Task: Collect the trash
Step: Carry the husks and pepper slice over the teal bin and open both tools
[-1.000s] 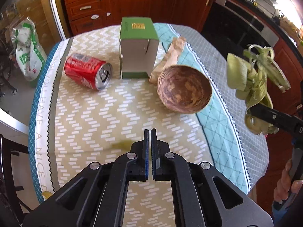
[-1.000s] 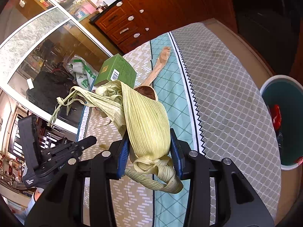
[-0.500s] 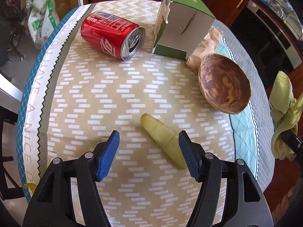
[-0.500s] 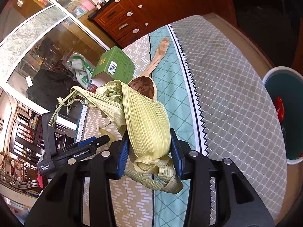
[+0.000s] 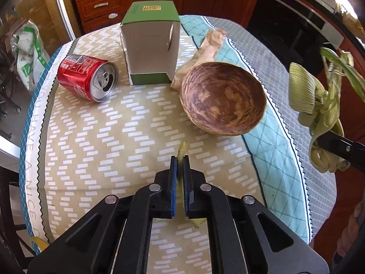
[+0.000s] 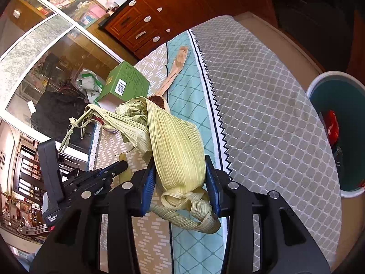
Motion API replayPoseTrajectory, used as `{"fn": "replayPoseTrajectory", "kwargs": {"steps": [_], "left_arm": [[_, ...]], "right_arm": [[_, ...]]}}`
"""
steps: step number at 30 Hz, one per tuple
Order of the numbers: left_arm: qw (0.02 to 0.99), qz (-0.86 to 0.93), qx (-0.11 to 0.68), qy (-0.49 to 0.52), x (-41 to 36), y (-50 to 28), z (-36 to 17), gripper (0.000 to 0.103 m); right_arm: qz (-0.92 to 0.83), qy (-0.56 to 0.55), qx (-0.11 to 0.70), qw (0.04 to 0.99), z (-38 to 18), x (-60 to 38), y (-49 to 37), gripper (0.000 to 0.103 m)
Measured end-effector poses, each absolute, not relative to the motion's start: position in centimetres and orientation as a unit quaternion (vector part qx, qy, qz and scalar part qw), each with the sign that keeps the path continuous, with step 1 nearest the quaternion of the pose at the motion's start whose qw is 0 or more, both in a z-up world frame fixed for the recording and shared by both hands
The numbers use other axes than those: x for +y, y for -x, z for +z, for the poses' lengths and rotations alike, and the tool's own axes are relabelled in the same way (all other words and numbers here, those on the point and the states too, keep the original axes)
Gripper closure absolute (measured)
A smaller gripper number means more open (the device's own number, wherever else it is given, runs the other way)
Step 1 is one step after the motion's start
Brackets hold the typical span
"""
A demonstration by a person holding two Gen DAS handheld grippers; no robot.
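We've got a thin yellow-green husk strip (image 5: 181,153) pinched in the left hand-held gripper (image 5: 180,166), blue pads nearly together with only the strip between them; its tip pokes out ahead of the fingers and its tail shows below them, over the tan patterned part of the tablecloth (image 5: 109,141). Whether the strip is clear of the cloth we cannot tell.

Our right hand-held gripper (image 6: 180,178) is clamped on a big bundle of corn husks (image 6: 175,150), the pads spread fairly wide around its thick base, loose leaves curling out above and below the fingers. In the left wrist view that bundle (image 5: 314,105) hangs beyond the right edge of the table.

Moving outward on the table: a brown mottled bowl (image 5: 223,98) lies tilted just ahead and to the right of the left hand-held gripper, straddling the tan and teal bands of cloth. Behind it, touching its far rim, lies a crumpled piece of tan paper (image 5: 207,50). A green and white carton (image 5: 150,48) stands upright beside the paper, and a red soda can (image 5: 89,77) lies on its side to the carton's left, opened top facing us.

Off the table to the right, a white-rimmed teal bin (image 6: 351,105) sits on the floor with something red inside. Wooden cabinets (image 6: 159,16) stand at the back.
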State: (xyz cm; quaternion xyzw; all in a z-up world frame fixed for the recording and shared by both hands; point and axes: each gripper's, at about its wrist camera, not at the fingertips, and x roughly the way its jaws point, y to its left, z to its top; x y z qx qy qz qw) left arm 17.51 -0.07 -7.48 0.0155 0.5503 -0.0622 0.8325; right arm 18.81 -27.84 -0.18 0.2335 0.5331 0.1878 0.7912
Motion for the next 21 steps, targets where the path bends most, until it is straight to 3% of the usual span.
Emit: {"fn": "replayPoseTrajectory", "kwargs": {"steps": [12,21], "left_arm": [[0.848,-0.156,0.505,-0.038,-8.3,-17.4,-0.6,0.098],[0.824,-0.257,0.498,-0.08,-21.9,-18.8,0.0,0.098]], "right_arm": [[0.159,-0.266,0.487,0.817,2.3,-33.7,-18.3,0.065],[0.041,-0.288,0.449,0.845,3.5,-45.8,-16.3,0.065]]}}
